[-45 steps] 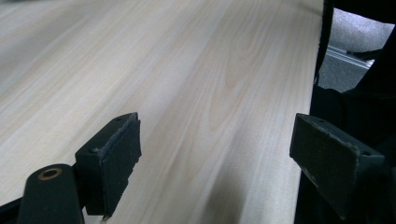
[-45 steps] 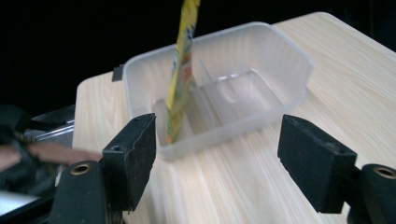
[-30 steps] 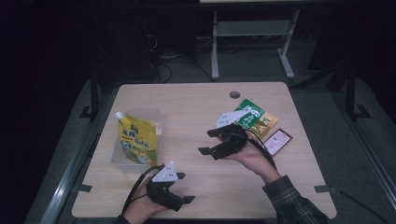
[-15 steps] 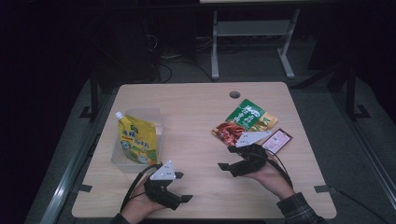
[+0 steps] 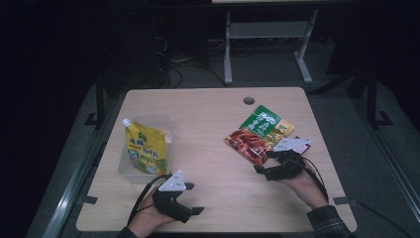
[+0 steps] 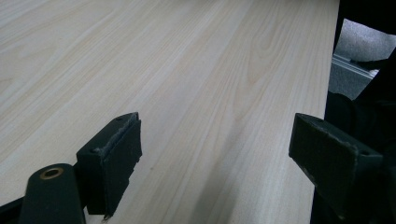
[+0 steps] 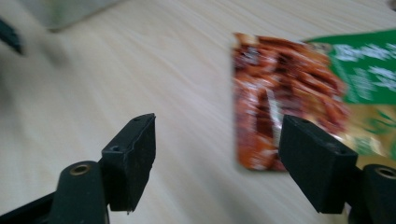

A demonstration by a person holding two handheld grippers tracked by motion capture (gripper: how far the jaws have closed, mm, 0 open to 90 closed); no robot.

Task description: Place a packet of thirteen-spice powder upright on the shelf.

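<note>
Snack packets [image 5: 260, 133] are what this work is about, and they lie flat on the right half of the table [image 5: 213, 109], one red and one green, partly on top of each other.

Start close to the person. The left gripper [image 5: 190, 212] rests low near the front edge of the table, held in the left hand [image 5: 148, 220]. Its jaws stand wide apart with nothing between them, and the left gripper view shows bare wood under them. I think it just waits there, out of the way.

A little farther in, the right gripper [image 5: 261, 171] sits just beside the near edge of the red packet [image 7: 280, 107]. Its jaws are spread wide too and hold nothing. In the right gripper view the red packet lies just past the right jaw, a bit blurry. I think the jaws are kept wide so they can slide around the packet's edge and pinch it.

Farther left stands a clear bin [image 5: 143, 148] with a yellow pouch [image 5: 143, 148] leaning inside it. It looks like the place where packets go.

At the far side there is a small round hole [image 5: 248, 100] in the table.
</note>
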